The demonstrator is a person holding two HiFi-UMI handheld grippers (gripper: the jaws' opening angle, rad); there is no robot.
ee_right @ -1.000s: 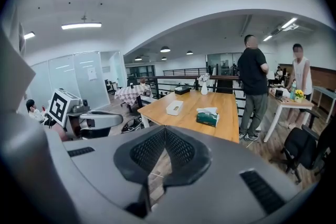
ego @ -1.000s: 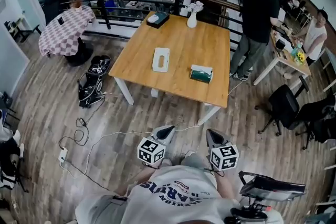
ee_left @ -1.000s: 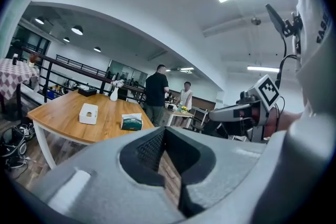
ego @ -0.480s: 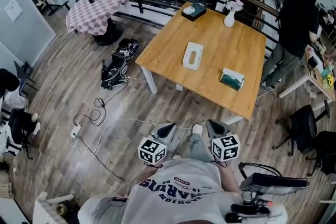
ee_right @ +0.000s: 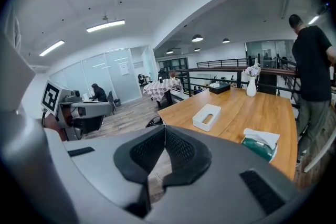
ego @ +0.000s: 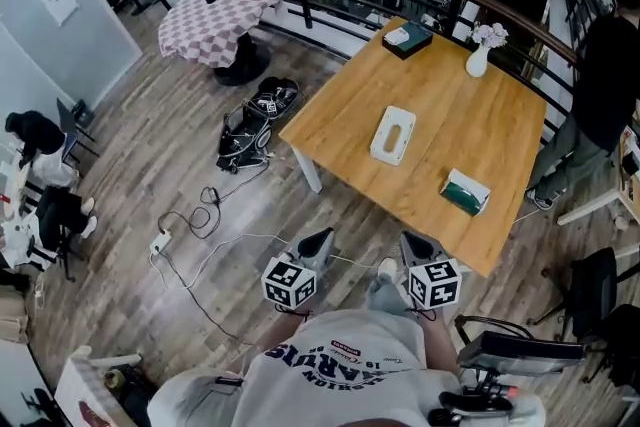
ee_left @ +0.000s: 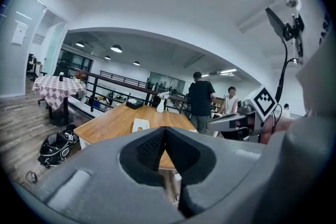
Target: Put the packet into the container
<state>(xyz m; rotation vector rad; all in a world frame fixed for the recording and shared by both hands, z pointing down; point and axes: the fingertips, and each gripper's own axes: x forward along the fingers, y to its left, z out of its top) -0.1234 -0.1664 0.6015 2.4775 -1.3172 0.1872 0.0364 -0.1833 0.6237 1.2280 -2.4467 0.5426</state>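
Observation:
On the wooden table (ego: pixel 500 130) lie a green packet with a white top (ego: pixel 466 192) and, to its left, a white open-topped container (ego: pixel 393 135). Both show in the right gripper view too, the container (ee_right: pixel 207 116) left of the packet (ee_right: pixel 260 143). The left gripper view shows the container (ee_left: pixel 140 125) beyond its jaws. My left gripper (ego: pixel 322 237) and right gripper (ego: pixel 412 240) are held close to my body, short of the table's near edge. Both are shut with nothing between their jaws.
A white vase with flowers (ego: pixel 479 55) and a dark box (ego: pixel 407 37) stand at the table's far end. A black bag (ego: pixel 252 127) and cables with a power strip (ego: pixel 160 242) lie on the floor at left. A person in black (ego: pixel 610 65) stands right of the table.
The table has slid right and a little lower in the head view as I moved. Both grippers stay shut in front of my body.

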